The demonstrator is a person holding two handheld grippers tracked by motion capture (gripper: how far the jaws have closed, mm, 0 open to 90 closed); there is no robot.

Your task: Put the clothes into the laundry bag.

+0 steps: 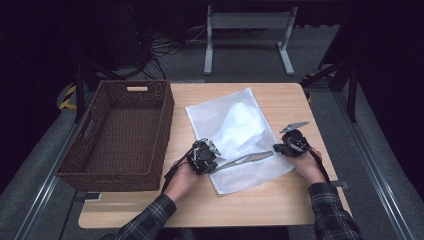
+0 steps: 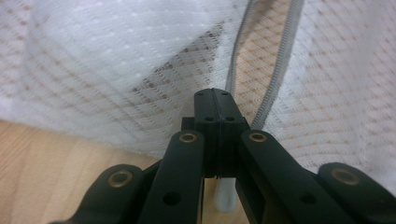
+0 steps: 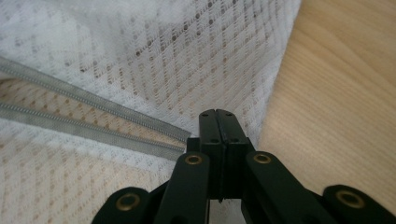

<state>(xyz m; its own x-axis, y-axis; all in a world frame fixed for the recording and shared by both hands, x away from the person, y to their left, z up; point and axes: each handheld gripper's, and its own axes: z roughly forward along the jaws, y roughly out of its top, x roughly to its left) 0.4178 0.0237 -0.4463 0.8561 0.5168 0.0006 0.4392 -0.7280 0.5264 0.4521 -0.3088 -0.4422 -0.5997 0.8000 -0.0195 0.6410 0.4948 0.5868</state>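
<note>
Wicker basket (image 1: 120, 135) sits at the table's (image 1: 280, 200) 9 o'clock side, dark brown, rectangular, cut-out handles in its end and side walls; nothing visible inside.

Just right of the basket, the left gripper (image 1: 206, 159) is held low over the tabletop, at about 7 o'clock from the middle of the mesh bag (image 1: 240, 145). In the left gripper view the left gripper's jaws (image 2: 213, 100) are pressed together with no gap, tips at the end of the grey zipper (image 2: 261, 70), over the bag's edge. A small white piece shows beneath the jaws; cannot tell whether it is pinched.

The mesh bag lies flat at table centre, white, with a raised white lump inside toward 12 o'clock. The zipper runs across the bag's near part from 8 o'clock to 3 o'clock and stands parted, wood tone showing through the mesh between its two rows.

The right gripper (image 1: 286, 146) is at the bag's 3 o'clock edge. In the right gripper view its jaws (image 3: 218, 116) are fully closed, tips at the zipper's other end (image 3: 93, 116); whether fabric is caught between them cannot be told. Bare wood lies to the right of the bag's edge.
</note>
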